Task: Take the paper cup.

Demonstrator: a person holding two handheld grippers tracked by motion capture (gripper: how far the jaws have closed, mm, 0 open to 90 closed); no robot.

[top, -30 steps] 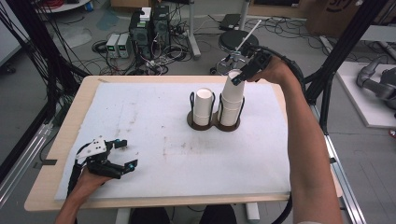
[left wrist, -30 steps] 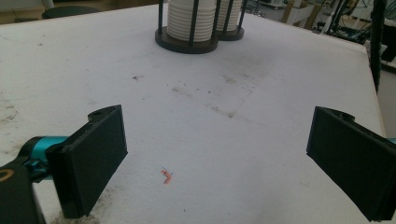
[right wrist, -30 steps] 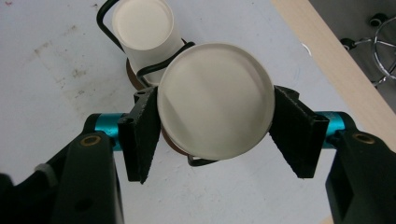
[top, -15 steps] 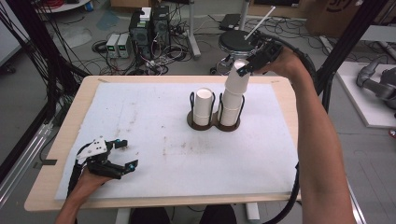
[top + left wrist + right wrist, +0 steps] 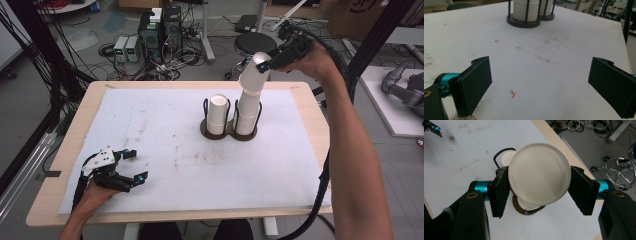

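A dark two-slot holder [image 5: 229,134] stands on the white mat [image 5: 165,125] right of the middle, with a stack of upturned white cups in each slot. My right gripper [image 5: 261,62] is up above the right stack [image 5: 246,112], shut on the top cup [image 5: 254,75], which tilts with its rim still around the stack's top. In the right gripper view both pads press the cup [image 5: 539,170] at its sides, its flat base facing the camera. The left stack [image 5: 217,112] is shorter. My left gripper [image 5: 136,164] rests at the mat's front left, open with nothing between its jaws [image 5: 540,85].
The mat covers most of a wooden table [image 5: 80,125]. Behind the far edge are a black stool [image 5: 252,45], computer boxes [image 5: 160,25] and floor cables. A black frame post [image 5: 370,45] rises at the right. A small orange speck [image 5: 512,94] lies on the mat.
My right gripper has risen up and back with the top cup, drawing it up off the right stack and tilting it. The left gripper has stayed where it was.
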